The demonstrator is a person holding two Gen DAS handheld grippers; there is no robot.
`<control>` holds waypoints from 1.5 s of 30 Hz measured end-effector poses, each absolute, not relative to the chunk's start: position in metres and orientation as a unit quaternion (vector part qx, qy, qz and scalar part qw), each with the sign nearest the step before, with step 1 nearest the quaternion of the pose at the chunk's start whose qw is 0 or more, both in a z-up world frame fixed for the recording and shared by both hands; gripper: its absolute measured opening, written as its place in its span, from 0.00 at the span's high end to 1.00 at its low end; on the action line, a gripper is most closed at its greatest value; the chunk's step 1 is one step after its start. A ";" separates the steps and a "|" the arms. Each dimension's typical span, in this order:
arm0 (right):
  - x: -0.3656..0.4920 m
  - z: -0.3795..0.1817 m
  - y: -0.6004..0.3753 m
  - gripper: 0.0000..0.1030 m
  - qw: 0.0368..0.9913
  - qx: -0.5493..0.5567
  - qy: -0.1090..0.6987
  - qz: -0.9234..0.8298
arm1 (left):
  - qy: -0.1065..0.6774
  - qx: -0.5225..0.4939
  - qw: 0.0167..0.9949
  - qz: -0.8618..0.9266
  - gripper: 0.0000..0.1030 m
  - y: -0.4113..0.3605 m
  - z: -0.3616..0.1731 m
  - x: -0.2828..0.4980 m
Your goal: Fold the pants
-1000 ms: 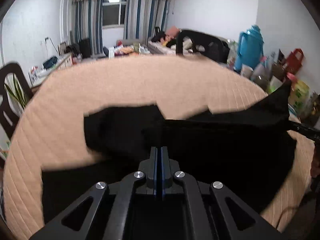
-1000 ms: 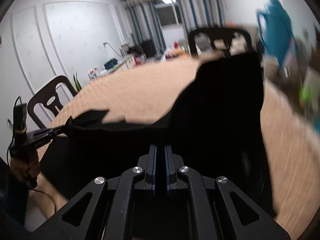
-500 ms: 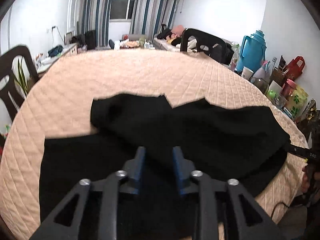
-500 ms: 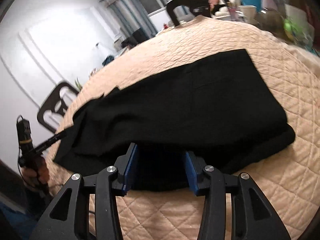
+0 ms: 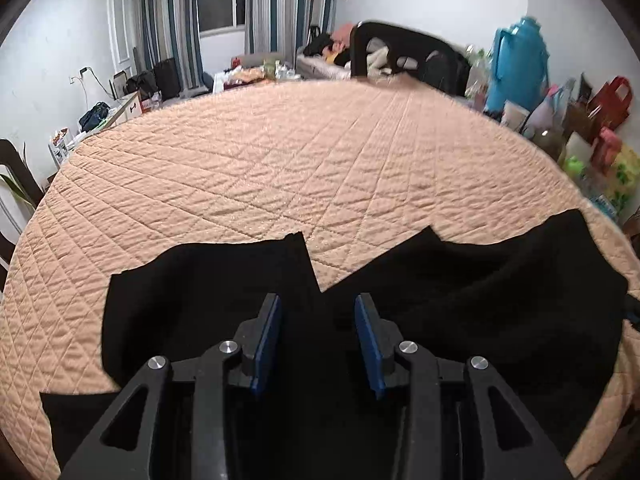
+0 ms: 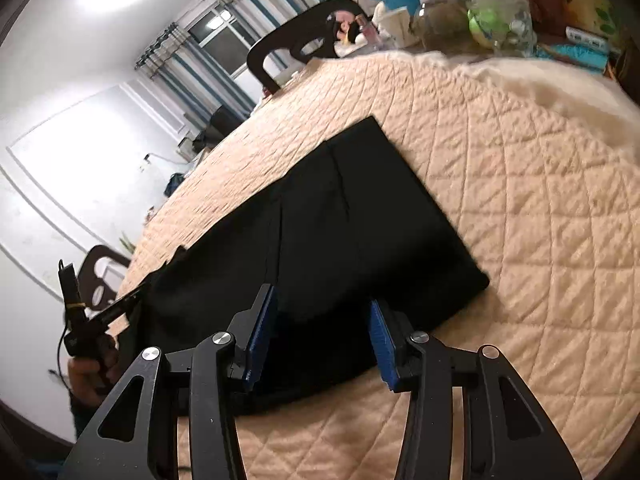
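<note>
Folded black pants [image 5: 460,312] lie along the near edge of a quilted peach table [image 5: 320,160], its far side open; left gripper [image 5: 318,336] opening, right gripper [image 6: 322,336] spread, both gripping nothing.

Both cams sit right behind their own fingers, angled down at the quilted table [image 5: 320,152] from close up. The left one faces the curtained window [image 5: 218,0]; the right's tilted sideways. Both catch the black pants [image 6: 360,220].

Bare quilt [image 5: 320,152] beyond pants [image 5: 460,300]
</note>
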State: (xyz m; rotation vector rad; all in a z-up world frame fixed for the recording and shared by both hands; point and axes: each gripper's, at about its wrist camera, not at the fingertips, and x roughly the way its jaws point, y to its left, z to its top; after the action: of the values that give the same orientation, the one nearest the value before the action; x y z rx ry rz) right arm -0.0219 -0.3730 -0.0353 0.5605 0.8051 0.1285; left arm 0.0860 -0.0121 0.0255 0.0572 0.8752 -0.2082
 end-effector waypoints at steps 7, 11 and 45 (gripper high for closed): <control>-0.010 -0.038 -0.372 0.56 0.878 0.278 0.385 0.062 | 0.440 0.037 0.895 -0.061 0.61 -0.007 0.018 0.100; -0.008 -0.038 -0.376 0.56 0.878 0.279 0.384 0.058 | 0.437 0.066 0.895 -0.063 0.91 -0.014 0.018 0.096; -0.017 -0.039 -0.377 0.56 0.882 0.288 0.368 0.059 | 0.333 -0.312 0.888 0.059 0.67 0.175 0.004 -0.076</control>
State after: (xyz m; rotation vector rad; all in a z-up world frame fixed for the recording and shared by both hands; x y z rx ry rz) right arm -0.0170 -0.3767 -0.0393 0.5993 0.7663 0.1219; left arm -0.0760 0.1746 0.0041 -0.6489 0.6915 0.1229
